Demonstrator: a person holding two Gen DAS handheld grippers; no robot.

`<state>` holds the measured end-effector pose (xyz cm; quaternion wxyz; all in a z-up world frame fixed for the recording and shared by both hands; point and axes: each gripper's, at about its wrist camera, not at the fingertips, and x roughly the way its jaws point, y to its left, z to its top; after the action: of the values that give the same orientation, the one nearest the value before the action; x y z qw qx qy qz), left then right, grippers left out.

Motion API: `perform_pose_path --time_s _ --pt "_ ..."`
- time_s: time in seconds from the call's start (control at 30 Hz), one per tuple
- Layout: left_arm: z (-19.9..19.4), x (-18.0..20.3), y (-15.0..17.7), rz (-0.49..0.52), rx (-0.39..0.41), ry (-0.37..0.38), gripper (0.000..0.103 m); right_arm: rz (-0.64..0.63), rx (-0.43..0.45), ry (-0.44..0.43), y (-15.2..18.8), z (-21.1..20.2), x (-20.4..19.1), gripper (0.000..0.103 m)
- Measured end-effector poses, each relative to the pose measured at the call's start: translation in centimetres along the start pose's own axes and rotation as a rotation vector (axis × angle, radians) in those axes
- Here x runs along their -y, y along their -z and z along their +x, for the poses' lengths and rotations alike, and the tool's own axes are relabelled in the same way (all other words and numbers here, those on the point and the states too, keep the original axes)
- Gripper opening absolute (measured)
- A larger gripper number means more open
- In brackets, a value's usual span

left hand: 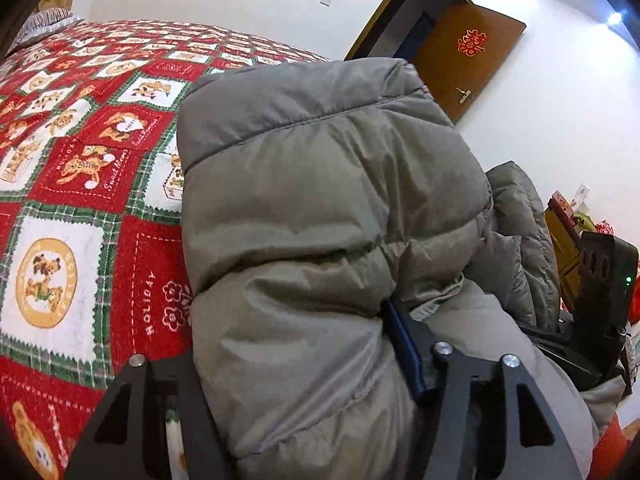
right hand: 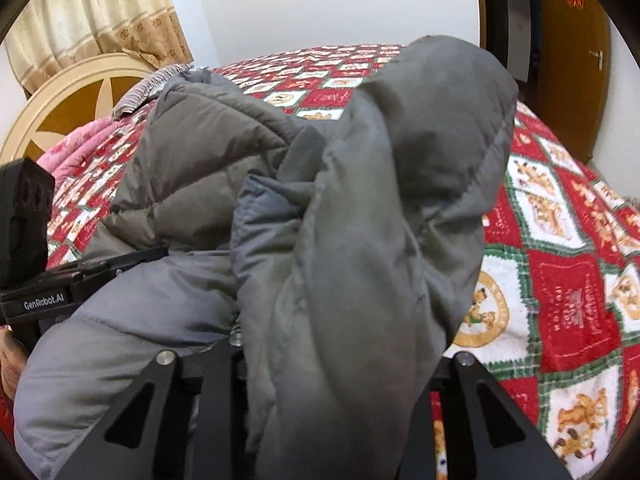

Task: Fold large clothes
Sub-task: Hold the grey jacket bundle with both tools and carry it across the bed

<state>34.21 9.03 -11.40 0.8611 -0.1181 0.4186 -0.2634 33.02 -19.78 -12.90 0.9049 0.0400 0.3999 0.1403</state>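
The bed (left hand: 72, 168) carries the grey puffer coat (left hand: 320, 208), bunched at its near edge. In the left view its bulk runs from 6 toward 12 o'clock. The left gripper (left hand: 304, 412) is clamped on one thick fold. The right gripper (right hand: 340, 420), at 3 o'clock, pinches another fold. Both hands are at the coat, neither nearer.

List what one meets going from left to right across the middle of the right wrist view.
Other gripper's black body → pink blanket → grey padded jacket → red patchwork bedcover.
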Motion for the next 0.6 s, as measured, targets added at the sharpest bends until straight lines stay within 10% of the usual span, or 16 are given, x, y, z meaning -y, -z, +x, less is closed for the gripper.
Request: perform_pose_path --time_s 0.6 --pt "-6.9 8.4 2.7 0.073 0.073 0.067 0.049 0.052 0.144 0.141 2.5 -11.2 -1.4 0.026"
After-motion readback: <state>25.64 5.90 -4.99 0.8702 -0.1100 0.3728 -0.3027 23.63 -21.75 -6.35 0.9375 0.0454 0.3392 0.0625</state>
